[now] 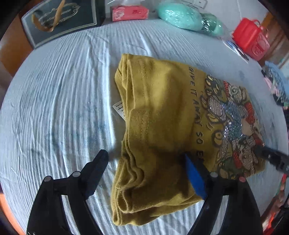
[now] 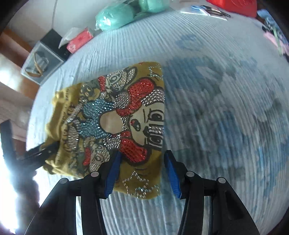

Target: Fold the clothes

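Shirt (image 1: 159, 115) folded, hand-held grippers angled steeply down — apart

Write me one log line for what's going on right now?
stage: folding | mustard shirt: folded, on bed sheet | left gripper: open, straddling shirt edge | right gripper: open, straddling printed corner

Along the top: dark framed box (image 1: 59, 21), pink tissue pack (image 1: 130, 12), mint bundles (image 1: 180, 16), red container (image 1: 251, 38).
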